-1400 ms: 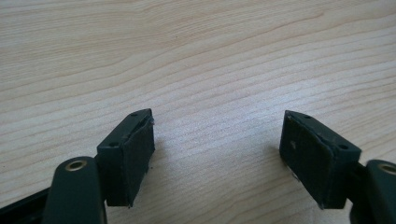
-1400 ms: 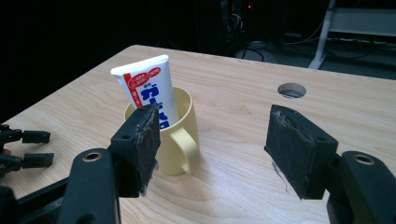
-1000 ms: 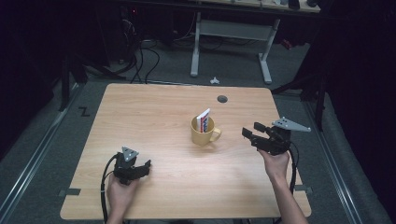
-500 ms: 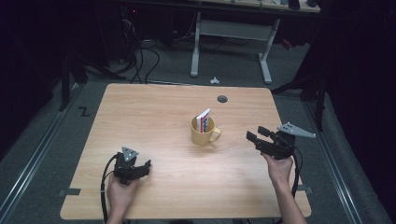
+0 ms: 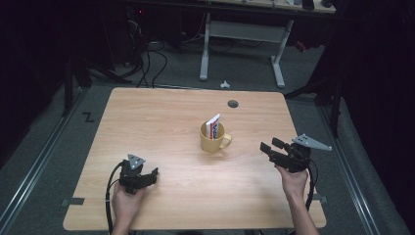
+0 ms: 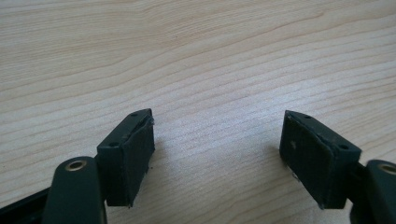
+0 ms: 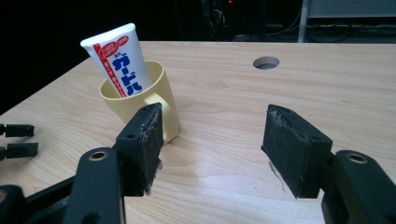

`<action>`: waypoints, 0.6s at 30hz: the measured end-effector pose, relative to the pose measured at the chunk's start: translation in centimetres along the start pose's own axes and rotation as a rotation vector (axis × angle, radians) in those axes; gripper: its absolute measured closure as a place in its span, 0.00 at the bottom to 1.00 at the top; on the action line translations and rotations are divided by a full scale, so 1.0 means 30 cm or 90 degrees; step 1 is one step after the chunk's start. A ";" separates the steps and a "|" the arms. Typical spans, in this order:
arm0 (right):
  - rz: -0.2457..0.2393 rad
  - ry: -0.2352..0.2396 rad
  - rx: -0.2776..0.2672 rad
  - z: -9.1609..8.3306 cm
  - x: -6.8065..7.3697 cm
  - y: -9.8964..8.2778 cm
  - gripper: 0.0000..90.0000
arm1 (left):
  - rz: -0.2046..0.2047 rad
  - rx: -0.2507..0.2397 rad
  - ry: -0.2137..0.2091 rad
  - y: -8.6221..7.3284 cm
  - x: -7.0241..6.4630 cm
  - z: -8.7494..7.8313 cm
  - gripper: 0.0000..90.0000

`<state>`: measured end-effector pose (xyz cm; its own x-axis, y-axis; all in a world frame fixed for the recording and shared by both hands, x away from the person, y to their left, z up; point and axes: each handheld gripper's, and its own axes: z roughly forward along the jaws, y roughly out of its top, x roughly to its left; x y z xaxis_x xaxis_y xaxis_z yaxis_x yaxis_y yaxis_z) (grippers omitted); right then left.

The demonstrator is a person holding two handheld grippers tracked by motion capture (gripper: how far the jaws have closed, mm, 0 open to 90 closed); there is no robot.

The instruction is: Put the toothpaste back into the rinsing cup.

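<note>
1. Left gripper (image 5: 152,174): sits near the tabletop's (image 5: 161,117) near-left corner, held low in the left hand (image 5: 126,203). In the left gripper view its jaws stand wide apart over bare wood with nothing between them: released. Its cable loops off toward the near edge. Judgement: this is a parked pose, leaving the work to the other hand.

2. Right gripper (image 5: 270,147): sits toward the right edge, about level with the mug. The right hand (image 5: 292,181) grips it from below, forearm entering from the near edge, jaws pointing left toward the mug. The grey three-cornered plate on top points toward the right edge.

3. Right gripper state: the jaws have just been closing, yet in the right gripper view they remain clearly apart with only wood between them, so they grasp nothing.

4. Yellow mug (image 5: 212,138): stands upright near the tabletop's centre, handle turned toward the right gripper. Judgement: that handle side suits a grip from the right.

5. Toothpaste tube (image 7: 119,59): stands leaning in the mug, its flat end above the rim, presumably leaving that end free to be pinched.

6. Cable hole (image 5: 233,104): lies beyond the mug, near the far edge.
</note>
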<state>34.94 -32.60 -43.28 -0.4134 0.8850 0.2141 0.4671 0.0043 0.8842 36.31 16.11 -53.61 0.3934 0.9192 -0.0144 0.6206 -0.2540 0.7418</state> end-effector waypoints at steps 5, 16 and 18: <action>0.000 -0.004 0.003 -0.002 -0.003 -0.015 0.43 | 0.000 0.000 0.000 0.000 0.000 0.000 0.30; 0.003 -0.013 0.010 -0.003 -0.011 -0.043 0.43 | 0.000 0.000 0.000 0.000 0.000 0.000 0.30; 0.004 -0.013 0.011 -0.003 -0.013 -0.049 0.43 | 0.000 0.000 0.000 0.000 0.000 0.000 0.30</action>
<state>34.34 -32.98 -44.64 -0.3937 0.8947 0.2111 0.4836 0.0063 0.8753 36.31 16.11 -53.61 0.3935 0.9192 -0.0143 0.6207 -0.2542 0.7417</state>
